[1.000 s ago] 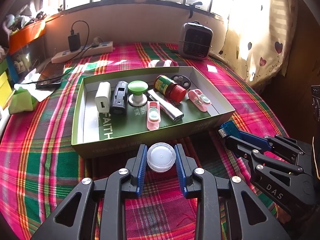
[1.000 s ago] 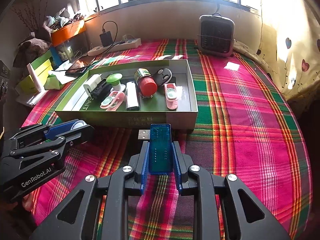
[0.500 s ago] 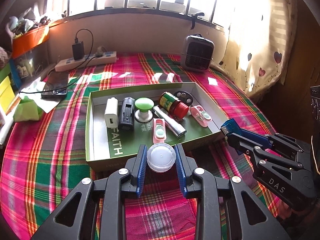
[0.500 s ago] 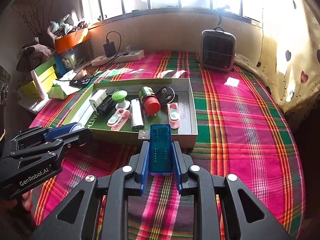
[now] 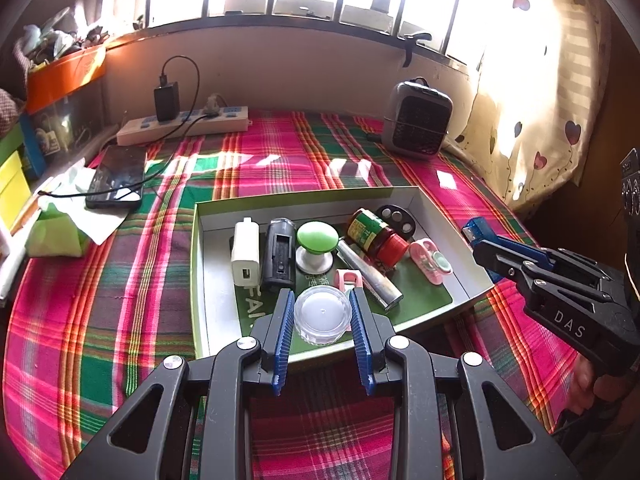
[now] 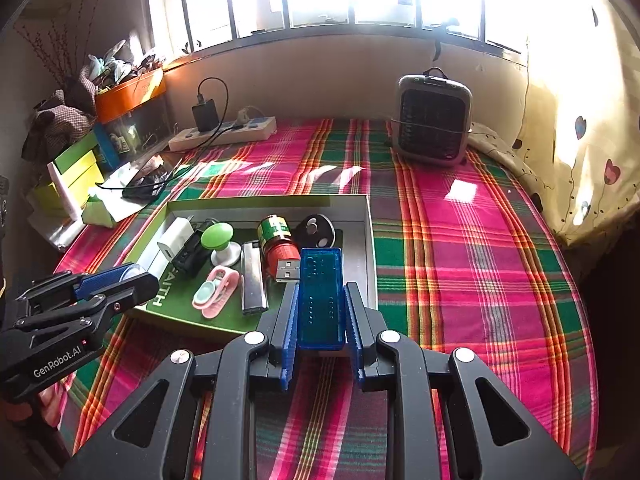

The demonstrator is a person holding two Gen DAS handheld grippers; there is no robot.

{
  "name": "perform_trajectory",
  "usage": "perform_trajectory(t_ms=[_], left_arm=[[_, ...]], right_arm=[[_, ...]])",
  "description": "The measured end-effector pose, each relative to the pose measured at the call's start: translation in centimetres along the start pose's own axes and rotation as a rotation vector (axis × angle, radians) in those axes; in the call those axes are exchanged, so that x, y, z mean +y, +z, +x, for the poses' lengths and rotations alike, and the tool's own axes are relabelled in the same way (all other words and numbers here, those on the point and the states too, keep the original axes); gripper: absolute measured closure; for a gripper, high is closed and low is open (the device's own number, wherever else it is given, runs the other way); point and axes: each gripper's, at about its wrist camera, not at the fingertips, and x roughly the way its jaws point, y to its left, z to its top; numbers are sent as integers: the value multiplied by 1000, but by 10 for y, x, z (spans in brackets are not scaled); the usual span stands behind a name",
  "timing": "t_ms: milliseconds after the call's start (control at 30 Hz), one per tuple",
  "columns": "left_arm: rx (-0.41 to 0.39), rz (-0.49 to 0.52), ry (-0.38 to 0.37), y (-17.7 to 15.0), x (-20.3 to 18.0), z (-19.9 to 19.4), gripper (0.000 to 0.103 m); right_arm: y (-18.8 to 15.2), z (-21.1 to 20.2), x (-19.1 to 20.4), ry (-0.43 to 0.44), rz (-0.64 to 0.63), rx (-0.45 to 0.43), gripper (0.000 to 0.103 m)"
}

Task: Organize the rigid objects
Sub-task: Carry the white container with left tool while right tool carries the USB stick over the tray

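My left gripper (image 5: 322, 304) is shut on a small round clear jar with a white lid (image 5: 322, 314), held above the near edge of the green tray (image 5: 448, 216). My right gripper (image 6: 321, 300) is shut on a translucent blue USB stick (image 6: 321, 296), its metal plug pointing left, over the tray's near right corner (image 6: 370, 240). In the tray lie a white charger (image 5: 245, 252), a black block (image 5: 280, 256), a green knob (image 5: 316, 240), a red-capped bottle (image 5: 376, 236), a silver bar (image 5: 370, 276), pink cases (image 5: 432, 260) and a black fob (image 5: 396, 216).
A plaid cloth (image 6: 460, 264) covers the surface. At the back stand a small grey heater (image 6: 432, 120) and a power strip with a charger (image 6: 224, 132). A phone (image 5: 116, 180), tissues and boxes crowd the left side. A curtain (image 6: 580, 120) hangs on the right.
Both grippers rose and moved forward with their loads, from in front of the tray to above its near edge. The jar and the USB stick stayed gripped.
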Motion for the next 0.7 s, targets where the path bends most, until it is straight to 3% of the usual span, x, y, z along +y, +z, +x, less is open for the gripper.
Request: perform_trajectory(t_ms=[700], left_arm=[[46,-11,9,7,10,35,76]], right_arm=[[23,53,-8,0,-10,66,80]])
